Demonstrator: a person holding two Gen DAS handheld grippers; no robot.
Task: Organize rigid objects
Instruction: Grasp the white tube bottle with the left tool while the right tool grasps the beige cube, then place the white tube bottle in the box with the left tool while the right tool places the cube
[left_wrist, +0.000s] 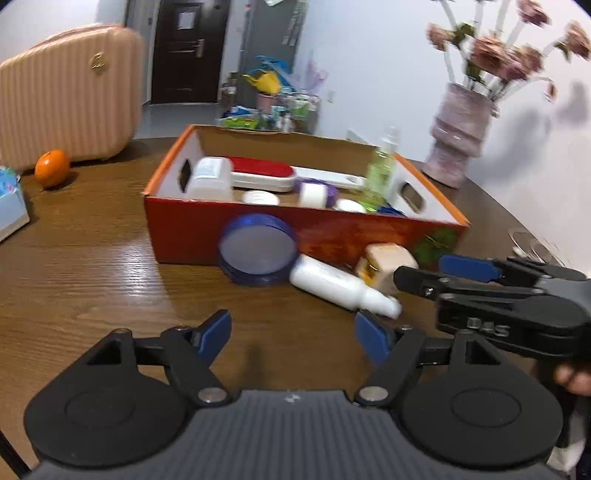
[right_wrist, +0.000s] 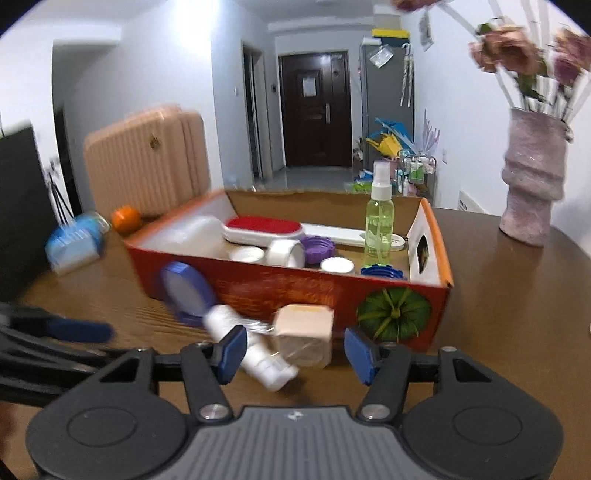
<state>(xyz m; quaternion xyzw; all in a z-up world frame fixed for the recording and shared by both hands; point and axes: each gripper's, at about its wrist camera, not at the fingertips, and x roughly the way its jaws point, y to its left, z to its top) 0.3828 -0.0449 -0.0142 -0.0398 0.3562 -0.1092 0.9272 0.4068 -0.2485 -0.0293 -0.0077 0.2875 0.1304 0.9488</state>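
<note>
An orange-red cardboard box (left_wrist: 332, 236) (right_wrist: 280, 286) stands on the wooden table and holds a red-topped brush, a green spray bottle (right_wrist: 378, 225), lids and jars. Outside its front wall lie a round blue lid (left_wrist: 256, 253) (right_wrist: 186, 291) leaning on the box, a white bottle (left_wrist: 341, 286) (right_wrist: 251, 350) on its side, and a beige-capped square jar (left_wrist: 386, 264) (right_wrist: 304, 334). My left gripper (left_wrist: 293, 334) is open and empty, short of the white bottle. My right gripper (right_wrist: 295, 354) is open, its fingers either side of the jar and bottle tip; it also shows in the left wrist view (left_wrist: 428, 271).
An orange (left_wrist: 51, 168) and a pink ribbed suitcase (left_wrist: 70, 92) sit at the far left. A blue tissue pack (right_wrist: 74, 240) lies left of the box. A pink vase of flowers (right_wrist: 533, 181) stands at the far right. The table edge curves at the right.
</note>
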